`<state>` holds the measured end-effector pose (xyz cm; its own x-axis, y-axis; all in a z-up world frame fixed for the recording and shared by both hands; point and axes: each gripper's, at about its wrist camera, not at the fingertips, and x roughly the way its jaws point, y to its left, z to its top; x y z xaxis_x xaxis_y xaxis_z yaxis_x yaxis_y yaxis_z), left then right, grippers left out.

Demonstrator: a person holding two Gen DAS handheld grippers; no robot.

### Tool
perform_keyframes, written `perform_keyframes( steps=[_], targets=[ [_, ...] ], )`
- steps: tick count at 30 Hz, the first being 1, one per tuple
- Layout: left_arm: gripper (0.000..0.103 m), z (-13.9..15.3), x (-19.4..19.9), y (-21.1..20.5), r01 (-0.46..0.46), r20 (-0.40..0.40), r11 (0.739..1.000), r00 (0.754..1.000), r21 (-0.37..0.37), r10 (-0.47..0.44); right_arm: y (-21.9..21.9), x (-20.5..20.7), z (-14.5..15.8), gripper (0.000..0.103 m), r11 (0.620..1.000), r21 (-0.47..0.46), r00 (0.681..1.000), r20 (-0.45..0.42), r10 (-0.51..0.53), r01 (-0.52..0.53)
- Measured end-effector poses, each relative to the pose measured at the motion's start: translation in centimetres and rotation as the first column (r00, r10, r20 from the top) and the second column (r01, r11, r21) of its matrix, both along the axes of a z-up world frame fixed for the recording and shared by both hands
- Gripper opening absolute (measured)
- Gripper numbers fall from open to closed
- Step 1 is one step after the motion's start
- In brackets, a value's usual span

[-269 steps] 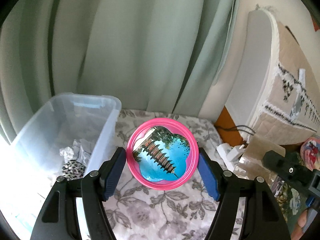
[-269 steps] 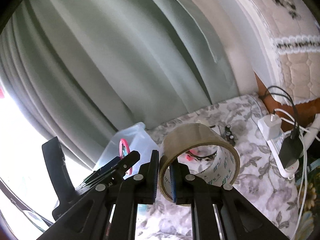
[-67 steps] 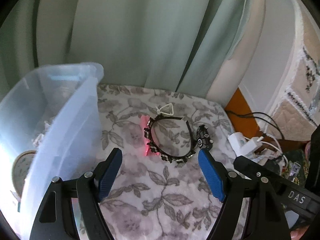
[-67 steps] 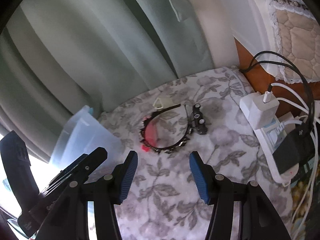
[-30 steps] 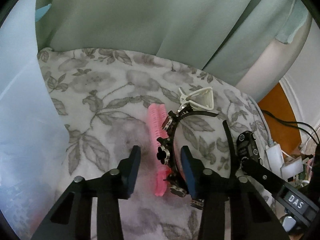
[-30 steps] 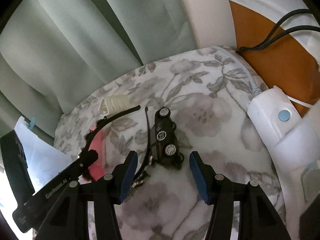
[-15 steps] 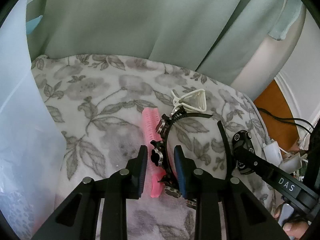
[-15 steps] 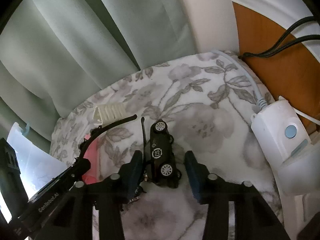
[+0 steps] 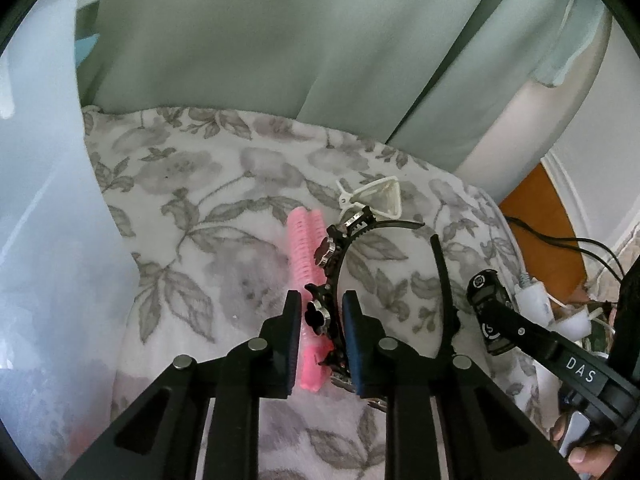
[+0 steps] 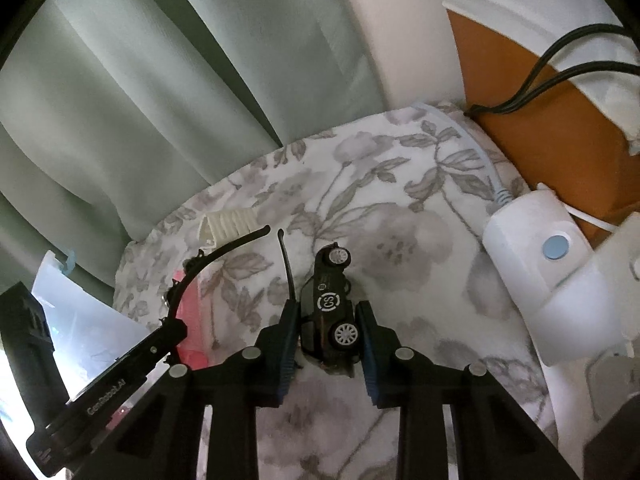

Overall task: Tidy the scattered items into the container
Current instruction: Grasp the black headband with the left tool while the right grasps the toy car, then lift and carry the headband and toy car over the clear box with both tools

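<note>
Two grippers: both low over floral cloth.
Left gripper (image 9: 320, 334): fingers clamp the black headband (image 9: 335, 264).
Right gripper (image 10: 327, 346): fingers grip the toy car (image 10: 330, 312).

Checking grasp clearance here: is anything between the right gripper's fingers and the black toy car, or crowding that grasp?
Nothing visible stands between them. The right gripper already straddles the black toy car, a pad on each side. The only crowding is the black headband, whose free end lies just outside the left pad, beside the car.
</note>
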<state>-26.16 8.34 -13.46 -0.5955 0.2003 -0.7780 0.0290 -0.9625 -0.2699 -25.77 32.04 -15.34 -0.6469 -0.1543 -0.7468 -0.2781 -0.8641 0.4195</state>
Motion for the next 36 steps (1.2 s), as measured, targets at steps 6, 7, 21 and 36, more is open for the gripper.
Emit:
perform_keyframes(
  steps=[6, 7, 21, 36],
  targets=[
    [0.017, 1.5, 1.1, 0.1, 0.020, -0.021, 1.000, 1.000, 0.004, -0.020, -0.1, 1.2, 0.9, 0.031, 1.000, -0.004, 1.000, -0.013, -0.008, 0.008],
    [0.017, 1.9, 1.4, 0.1, 0.024, -0.028, 1.000, 0.999, 0.006, -0.024, -0.1, 1.3, 1.1, 0.031, 1.000, -0.004, 1.000, -0.016, -0.009, 0.009],
    [0.017, 5.5, 4.5, -0.3, 0.039, -0.070, 0.999, 0.997, 0.031, -0.036, -0.9, 4.1, 4.2, 0.031, 1.000, -0.011, 0.999, -0.050, -0.015, 0.014],
    [0.017, 11.5, 10.6, -2.3, 0.016, -0.157, 0.999, 0.988, 0.036, -0.010, -3.7, 9.3, 10.9, 0.031, 1.000, 0.001, 0.988, -0.153, 0.008, -0.008]
  ],
)
